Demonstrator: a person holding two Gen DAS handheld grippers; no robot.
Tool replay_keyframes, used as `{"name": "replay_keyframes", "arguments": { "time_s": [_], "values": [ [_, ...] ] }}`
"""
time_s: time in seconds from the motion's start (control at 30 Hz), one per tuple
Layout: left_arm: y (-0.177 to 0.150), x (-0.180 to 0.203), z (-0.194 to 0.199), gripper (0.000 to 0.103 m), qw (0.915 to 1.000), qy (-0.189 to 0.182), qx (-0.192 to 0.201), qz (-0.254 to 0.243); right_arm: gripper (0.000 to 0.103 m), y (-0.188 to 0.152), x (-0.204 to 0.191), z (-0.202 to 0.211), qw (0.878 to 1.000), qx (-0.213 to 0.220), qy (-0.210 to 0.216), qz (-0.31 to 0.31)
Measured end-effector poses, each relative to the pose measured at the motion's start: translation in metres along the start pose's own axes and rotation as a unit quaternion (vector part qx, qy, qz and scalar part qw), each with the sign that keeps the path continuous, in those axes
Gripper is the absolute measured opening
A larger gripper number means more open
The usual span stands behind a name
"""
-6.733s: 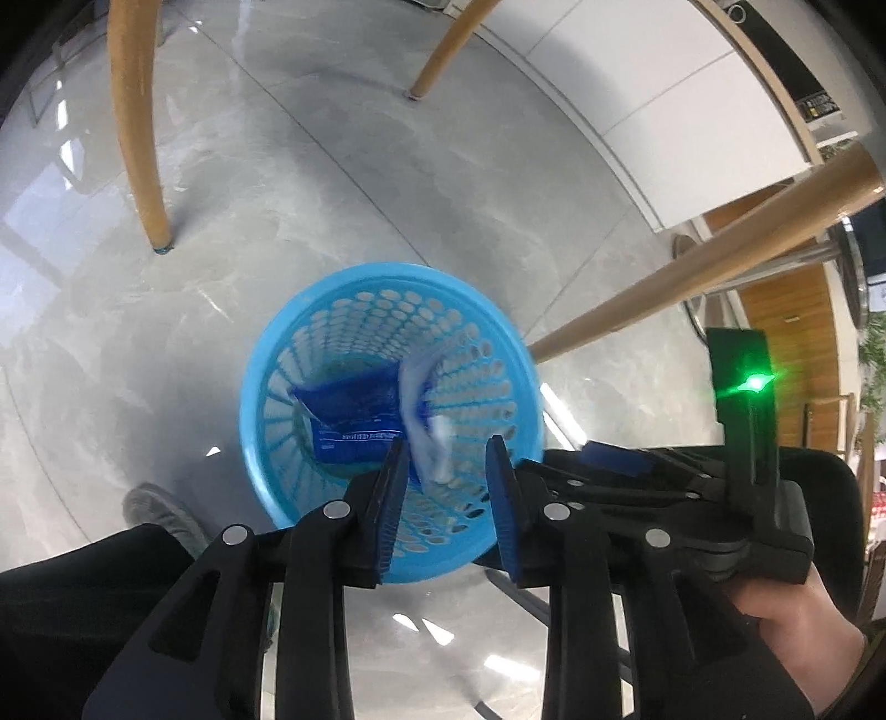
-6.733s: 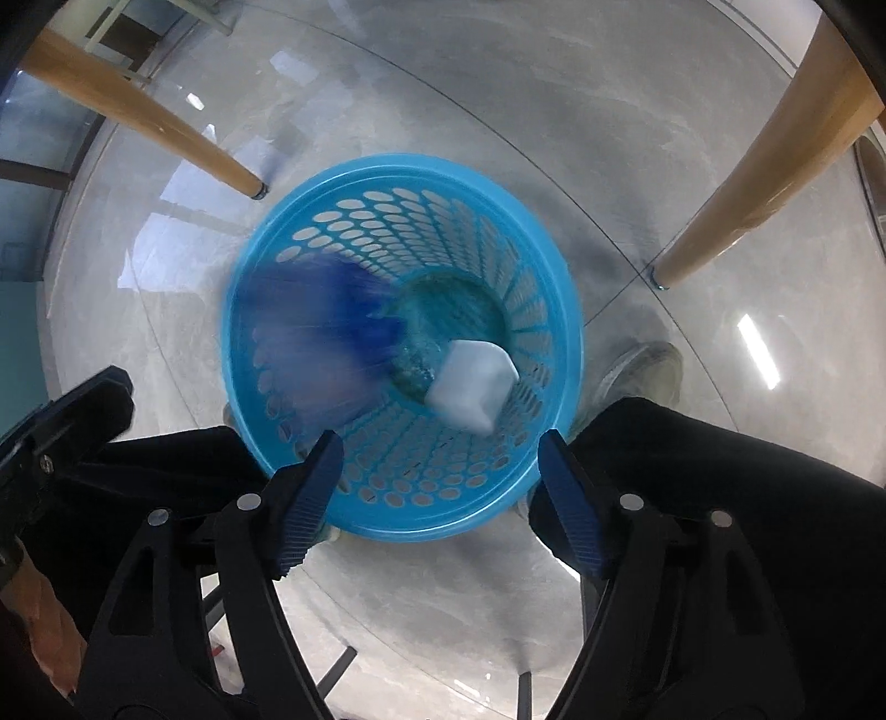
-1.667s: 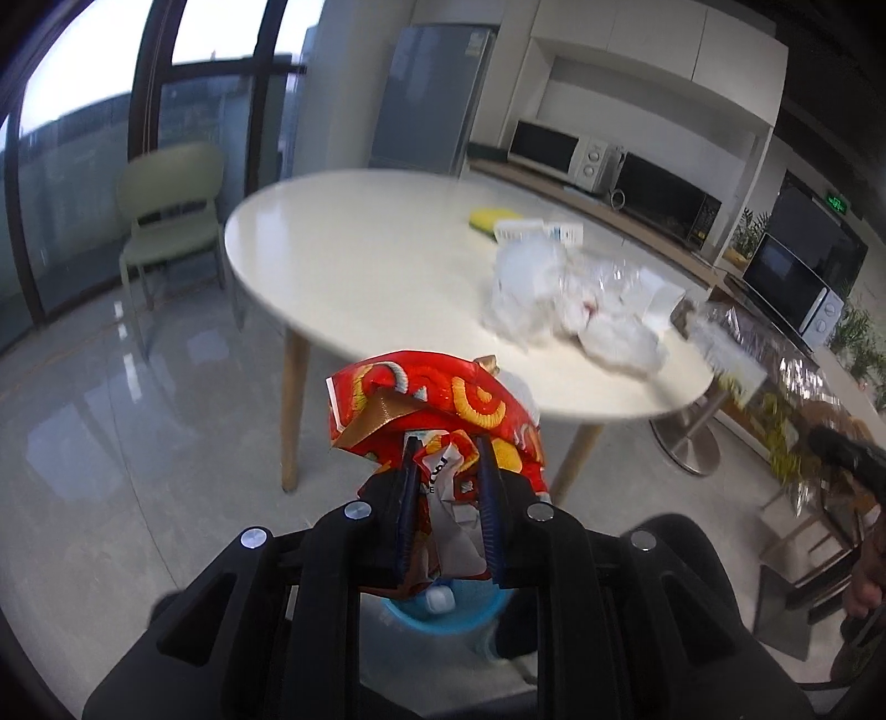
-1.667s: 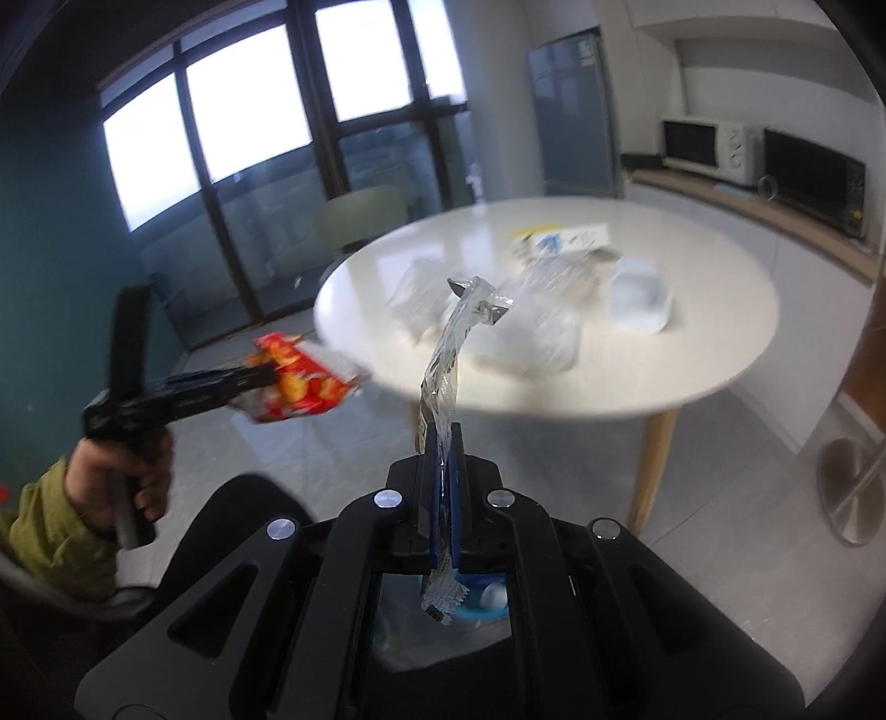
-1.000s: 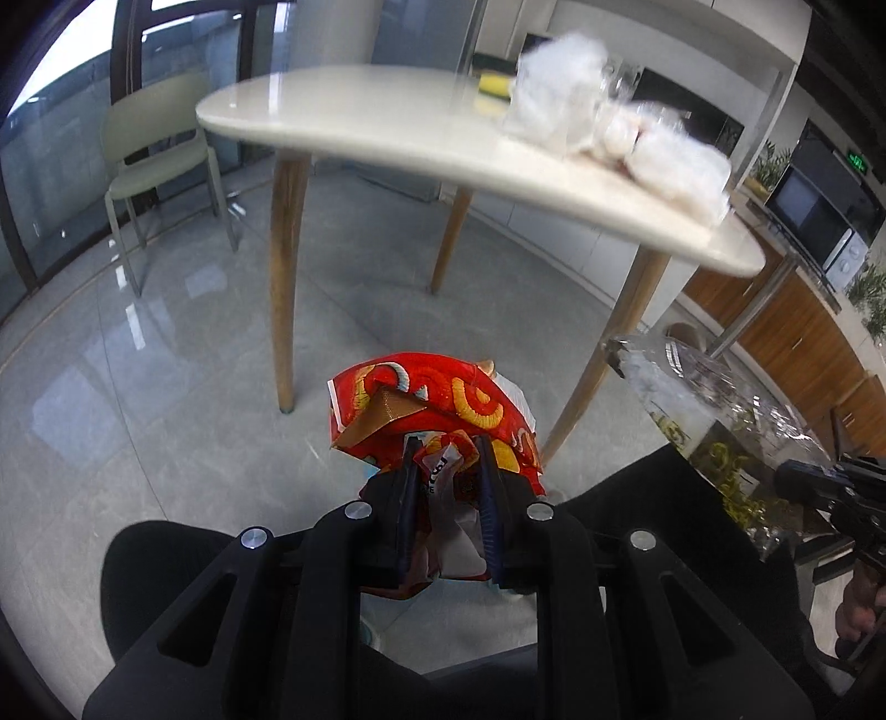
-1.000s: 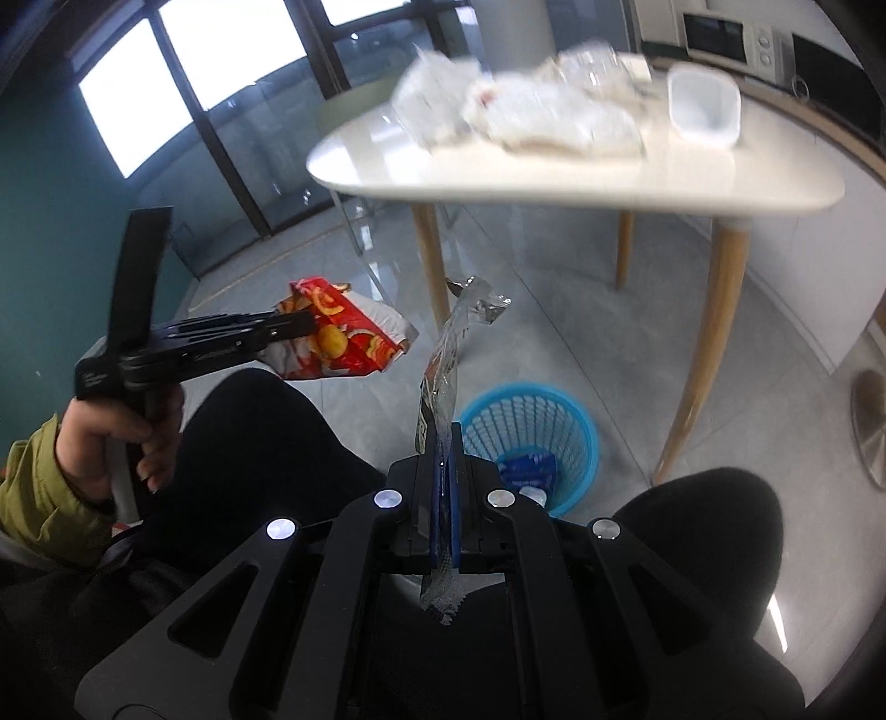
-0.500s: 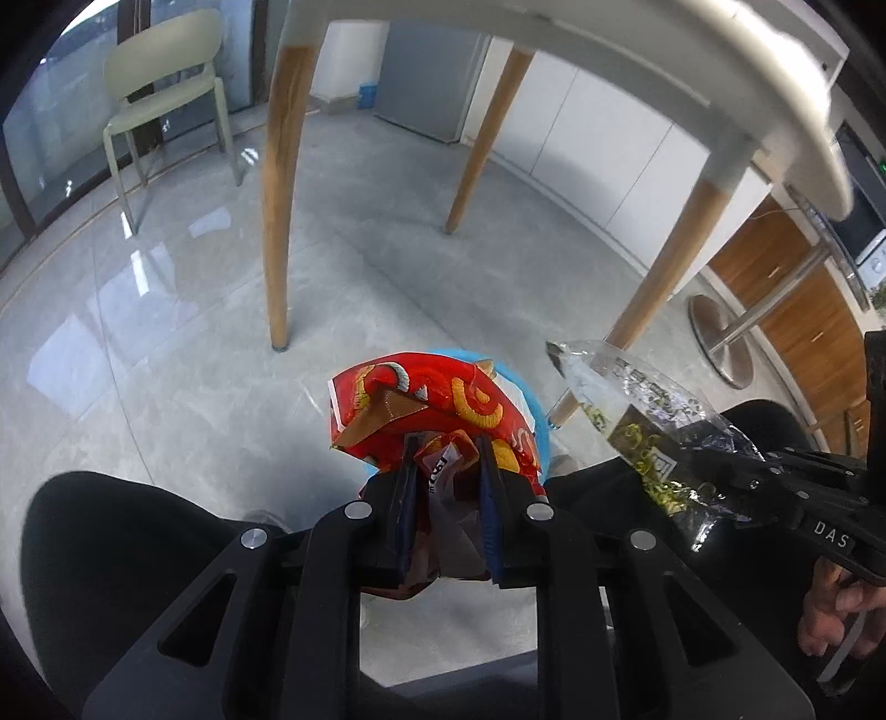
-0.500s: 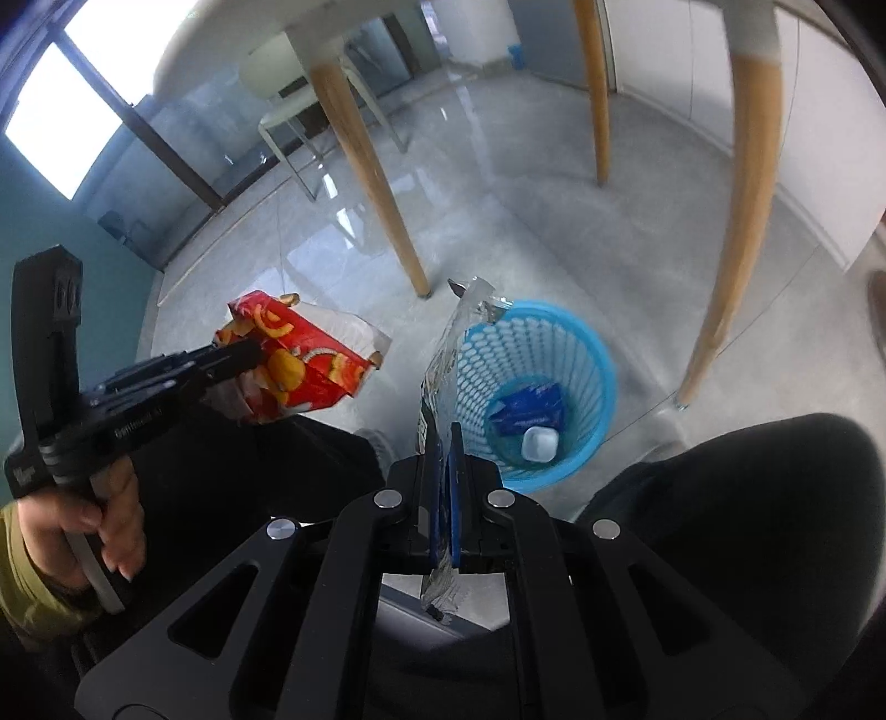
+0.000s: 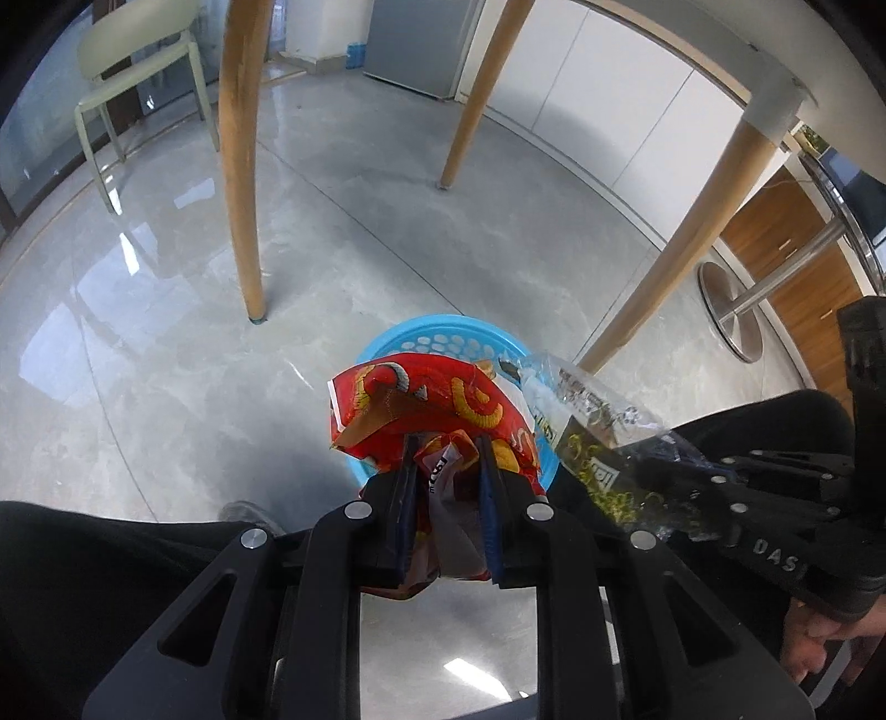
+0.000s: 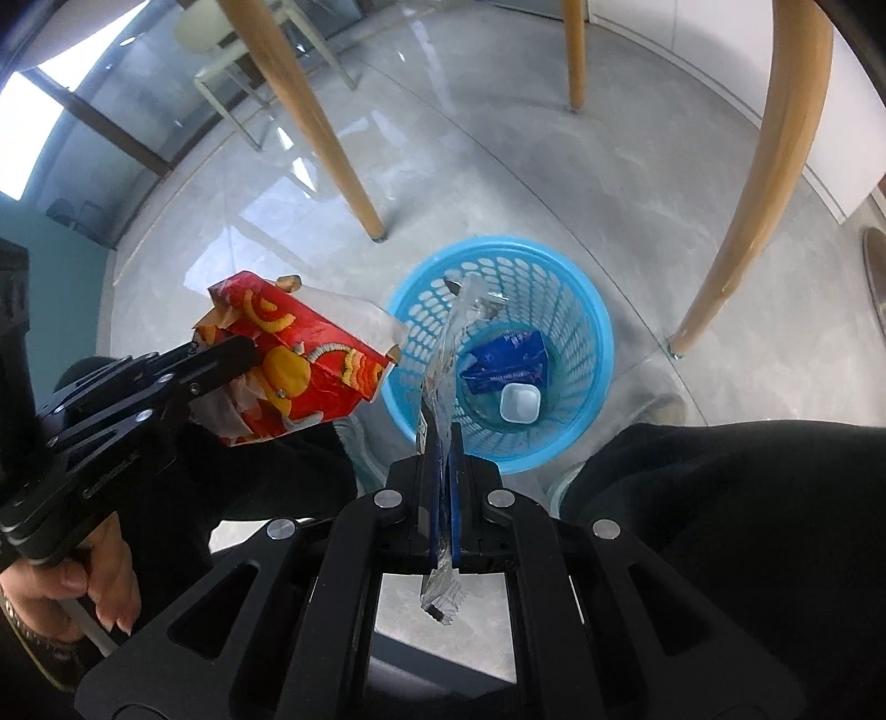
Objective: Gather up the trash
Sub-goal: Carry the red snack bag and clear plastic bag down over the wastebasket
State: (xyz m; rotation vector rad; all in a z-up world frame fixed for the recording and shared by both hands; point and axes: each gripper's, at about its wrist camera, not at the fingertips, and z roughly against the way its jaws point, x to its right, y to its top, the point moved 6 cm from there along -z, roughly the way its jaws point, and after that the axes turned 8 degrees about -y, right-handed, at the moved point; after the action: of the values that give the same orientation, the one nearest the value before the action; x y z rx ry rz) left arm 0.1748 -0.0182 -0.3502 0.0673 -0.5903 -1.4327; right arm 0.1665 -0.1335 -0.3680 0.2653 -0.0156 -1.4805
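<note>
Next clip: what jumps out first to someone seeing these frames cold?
The red snack bag, crumpled and clamped in the left gripper, sits at the near-left rim of the bright blue basket on the grey floor between wooden table legs. Beside it, the right gripper pinches a clear plastic wrapper edge-on over the basket. Inside lie a blue packet and a small white cup.

Office pantry or break room: glossy grey tile floor [image 9: 166, 343], white table on wooden legs [image 9: 239, 166], pale green chair [image 9: 138, 61] by big glass windows [image 10: 66, 127], white cabinets [image 9: 609, 111], steel fridge [image 9: 421, 39], wood-panel counter [image 9: 797, 277], chrome stool base [image 9: 731, 327].
</note>
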Motion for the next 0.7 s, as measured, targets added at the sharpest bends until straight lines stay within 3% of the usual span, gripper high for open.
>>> {"name": "replay_keyframes", "arguments": {
  "time_s": [0.5,0.7],
  "values": [
    [0.008,-0.021,-0.052,0.018,0.9982,0.001,-0.046,0.039,0.002,0.019,0.009,-0.070,0.997,-0.059,-0.020,-0.035],
    [0.009,-0.024,-0.075,0.018,0.9972,0.004,-0.067,0.033,0.002,0.022,0.023,-0.100,0.994,-0.089,-0.015,-0.060]
  ]
}}
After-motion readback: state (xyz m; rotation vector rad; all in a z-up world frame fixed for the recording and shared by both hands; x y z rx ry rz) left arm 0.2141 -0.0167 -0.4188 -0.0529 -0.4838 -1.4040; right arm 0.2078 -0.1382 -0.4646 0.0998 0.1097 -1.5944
